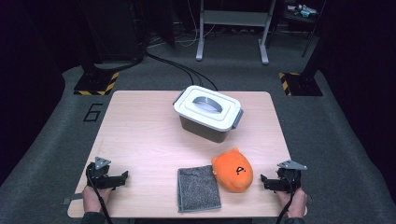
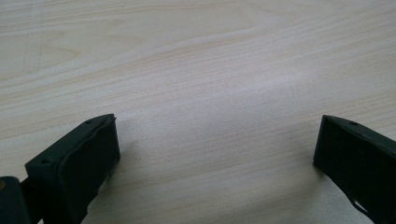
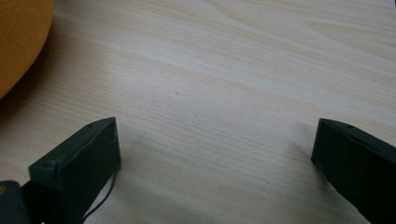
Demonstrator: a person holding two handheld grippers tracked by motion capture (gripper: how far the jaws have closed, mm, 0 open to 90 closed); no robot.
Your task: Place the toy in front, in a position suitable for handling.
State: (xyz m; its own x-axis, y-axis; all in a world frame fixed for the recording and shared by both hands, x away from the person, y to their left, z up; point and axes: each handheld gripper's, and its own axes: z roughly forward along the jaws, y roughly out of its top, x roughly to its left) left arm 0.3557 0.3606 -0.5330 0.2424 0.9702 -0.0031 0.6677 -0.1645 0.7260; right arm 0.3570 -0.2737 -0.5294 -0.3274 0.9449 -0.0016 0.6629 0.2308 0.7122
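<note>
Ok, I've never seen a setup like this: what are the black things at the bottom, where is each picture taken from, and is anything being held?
No robot here: a person holds a hand-held two-jaw tool in each hand, the left gripper and the right gripper. One picture looks down from above the table; the other two come from cameras riding on each gripper, looking along its jaws. On the table lie a lidded white box, a folded grey cloth and an orange plush toy. Both grippers are open and hold nothing.
</note>
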